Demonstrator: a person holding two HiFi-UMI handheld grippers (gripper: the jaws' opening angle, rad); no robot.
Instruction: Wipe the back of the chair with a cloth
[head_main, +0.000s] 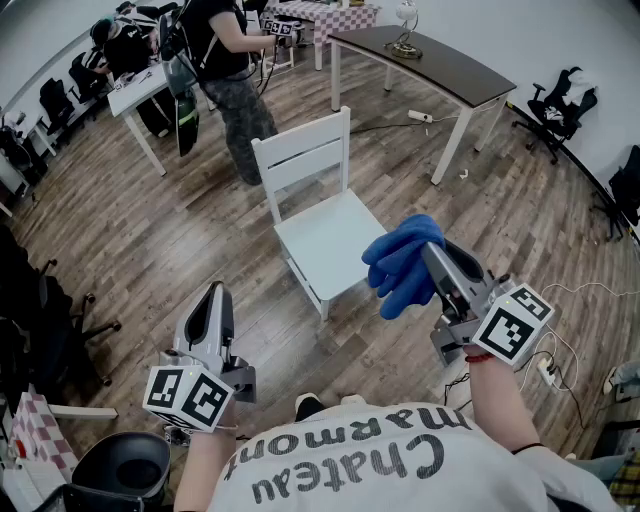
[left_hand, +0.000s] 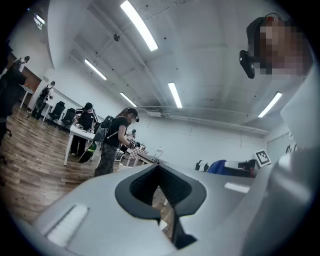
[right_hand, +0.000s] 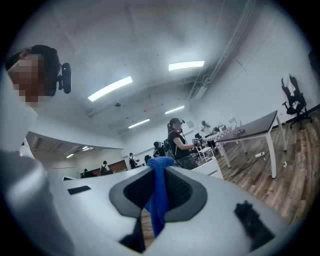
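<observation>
Nearest the head camera, the left gripper (head_main: 212, 292) hangs with fingers pressed together on nothing while the right gripper (head_main: 433, 252) pinches the blue cloth (head_main: 402, 268) near the white chair (head_main: 322, 240), so the approach seems in hand; next the cloth must reach the backrest (head_main: 300, 152).

Soft, fluffy blue cloth (head_main: 404, 264) bunches by the right gripper's (head_main: 440, 262) smooth matt grey plastic, above a painted white chair (head_main: 318, 218) on a satin wood-plank floor (head_main: 190, 240).
</observation>
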